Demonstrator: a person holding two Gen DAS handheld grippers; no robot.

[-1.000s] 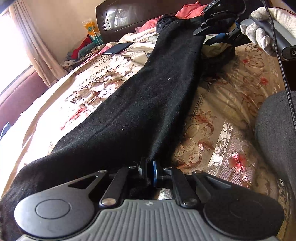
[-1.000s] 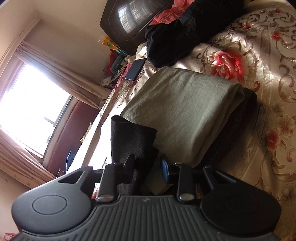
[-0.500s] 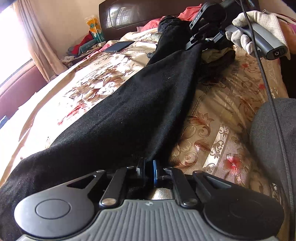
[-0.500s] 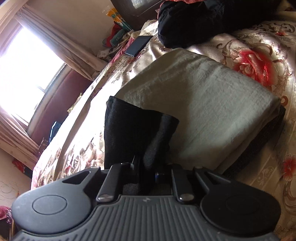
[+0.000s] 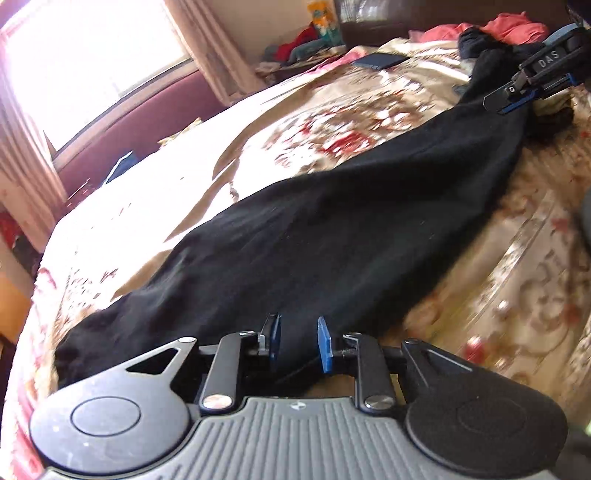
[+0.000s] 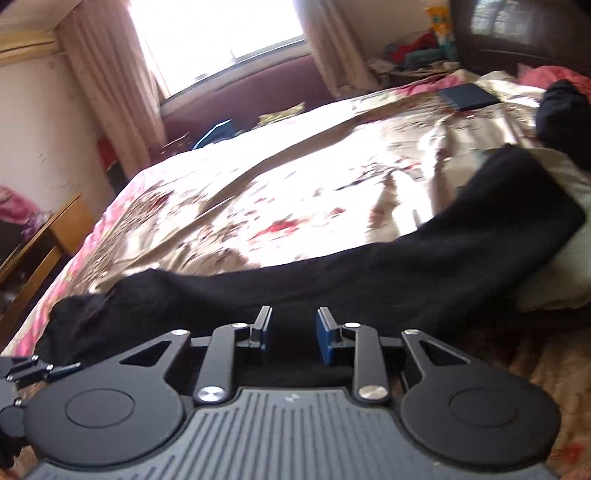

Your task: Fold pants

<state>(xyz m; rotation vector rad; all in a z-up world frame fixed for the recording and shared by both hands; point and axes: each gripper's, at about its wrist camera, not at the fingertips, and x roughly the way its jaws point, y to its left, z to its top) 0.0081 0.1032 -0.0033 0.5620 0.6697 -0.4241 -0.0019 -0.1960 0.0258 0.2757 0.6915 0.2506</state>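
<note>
My left gripper sits low centre of its frame, jaws opening, blue pads apart with a clear gap. The pants lie under and just beyond the pads; nothing is pinched, as far as I can see. My right gripper sits low centre in its own view, jaws also opening, pads spread and the black cloth just beyond them, not clamped.

Pants: black, matte, a long band. In the left view they run from lower left to upper right across the bed, wide near my pads and narrowing toward the far end, where the right gripper shows over them. In the right view they stretch across mid-frame, with one end bunched at left and the other rising at right onto a pale folded cloth. The surface is mostly flat, with soft creases.

The bedspread is a shiny floral, glaring under the window. A dark flat item lies upper right. Both frames are blurred.
</note>
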